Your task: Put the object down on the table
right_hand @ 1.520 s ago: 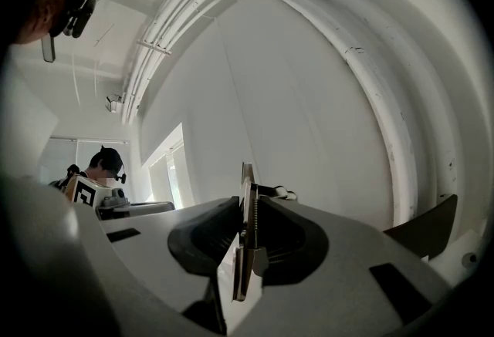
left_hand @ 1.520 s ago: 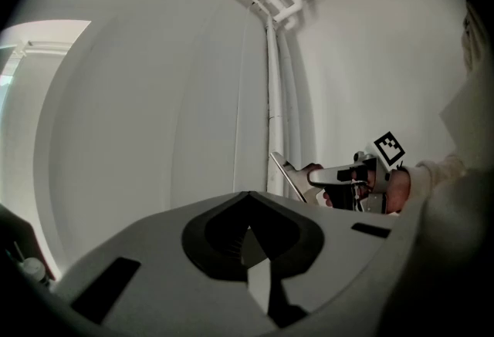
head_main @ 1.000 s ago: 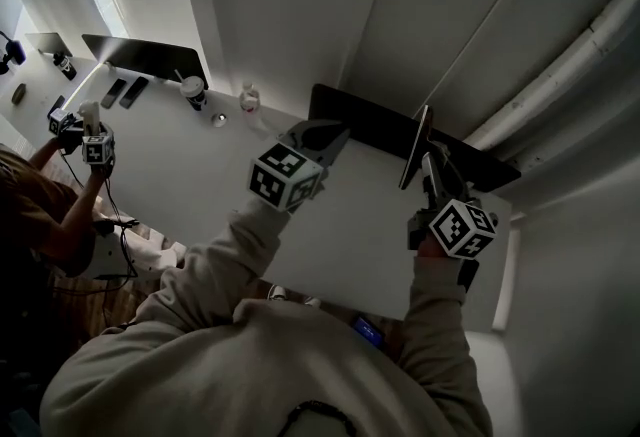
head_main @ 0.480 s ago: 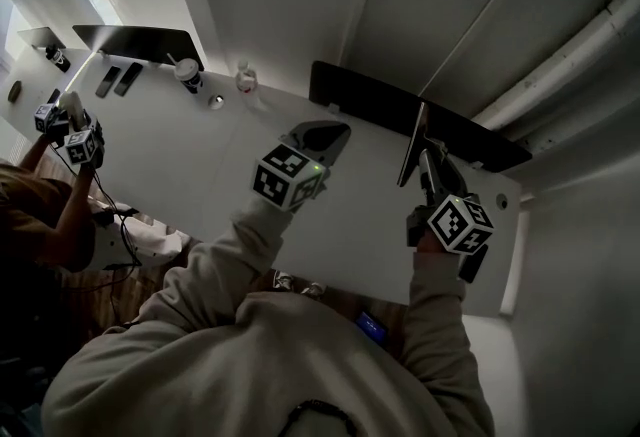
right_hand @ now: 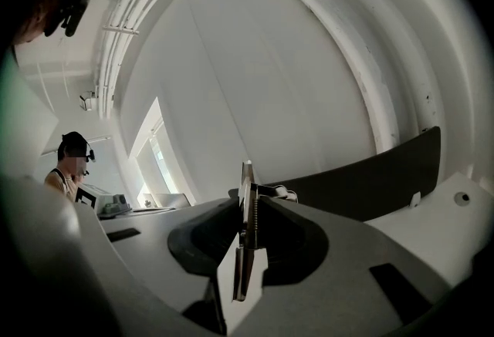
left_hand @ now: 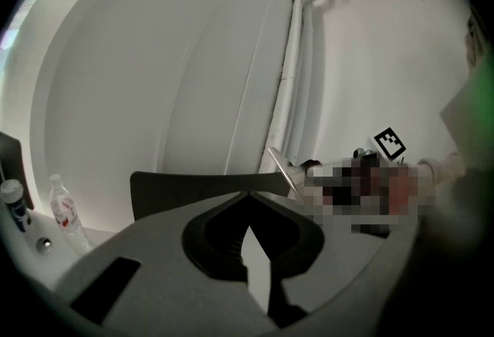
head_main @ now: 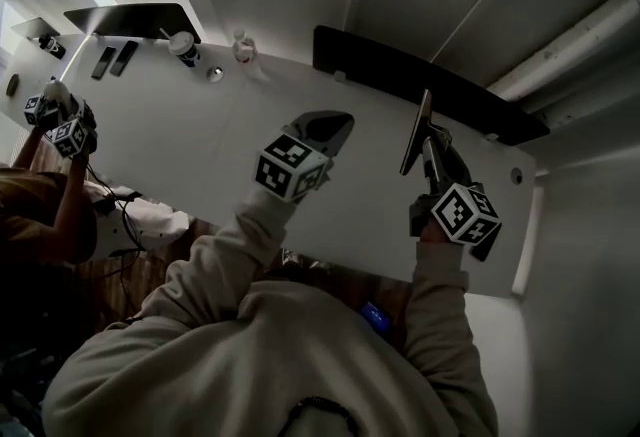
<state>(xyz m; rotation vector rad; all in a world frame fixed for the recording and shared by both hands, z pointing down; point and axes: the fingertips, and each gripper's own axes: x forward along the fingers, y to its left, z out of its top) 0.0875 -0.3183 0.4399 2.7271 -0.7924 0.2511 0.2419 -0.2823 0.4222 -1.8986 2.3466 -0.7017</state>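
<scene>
Little has changed since a second ago. The right gripper [head_main: 433, 143] still pinches the thin panel [head_main: 416, 133] upright over the long white table [head_main: 190, 125]. The left gripper [head_main: 322, 130] stays pressed together, empty. A dark screen [head_main: 420, 85], a bottle [head_main: 241, 47] and a cup [head_main: 181, 45] stand along the table's far edge, by a white wall with pipes [head_main: 585, 35].

I see matt grey plastic on my left gripper [left_hand: 248, 239] and right gripper [right_hand: 245, 254], a smooth white matt table [head_main: 200, 130], a metallic-edged thin panel [right_hand: 246, 193], a soft cloth sleeve [head_main: 205, 270].
</scene>
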